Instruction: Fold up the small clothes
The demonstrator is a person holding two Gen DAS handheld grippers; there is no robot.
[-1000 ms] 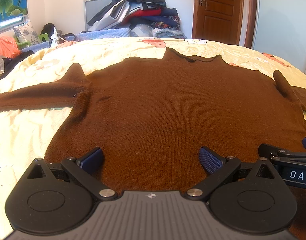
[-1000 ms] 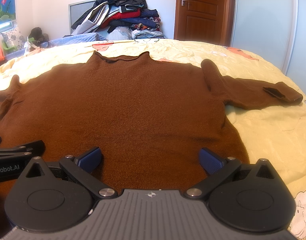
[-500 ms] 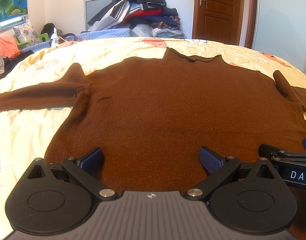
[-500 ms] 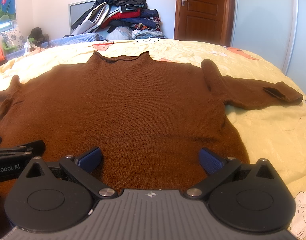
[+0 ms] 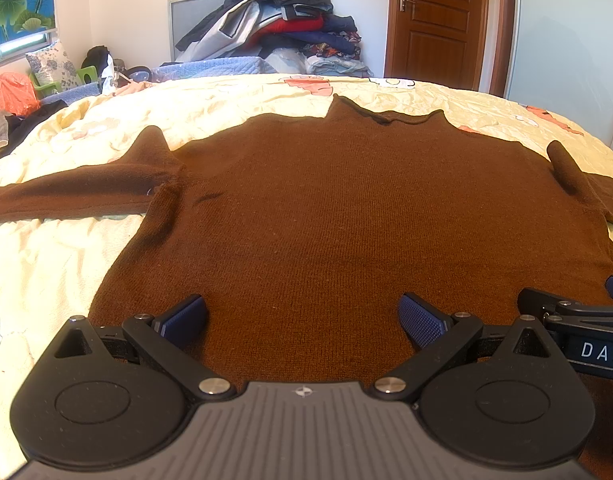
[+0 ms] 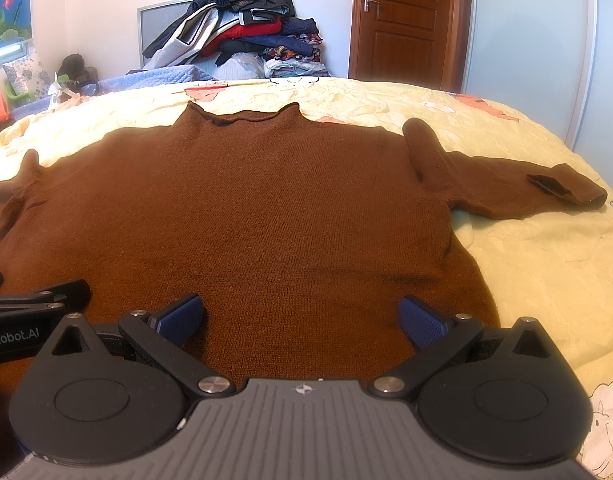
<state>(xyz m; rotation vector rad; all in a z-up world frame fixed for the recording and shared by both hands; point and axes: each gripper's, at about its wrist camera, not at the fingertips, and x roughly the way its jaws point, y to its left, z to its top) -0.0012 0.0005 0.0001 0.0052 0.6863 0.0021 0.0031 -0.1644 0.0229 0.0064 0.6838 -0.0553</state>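
Brown sweater [image 5: 346,216] flat beyond both gaping claws.

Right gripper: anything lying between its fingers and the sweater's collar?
No. In the right wrist view, only flat brown sweater knit stretches from the open right gripper to the collar.

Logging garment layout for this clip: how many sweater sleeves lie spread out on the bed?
2. One sleeve stretches left from the brown sweater; the other sleeve stretches right, cuff turned back. Both rest on the yellow bedspread.
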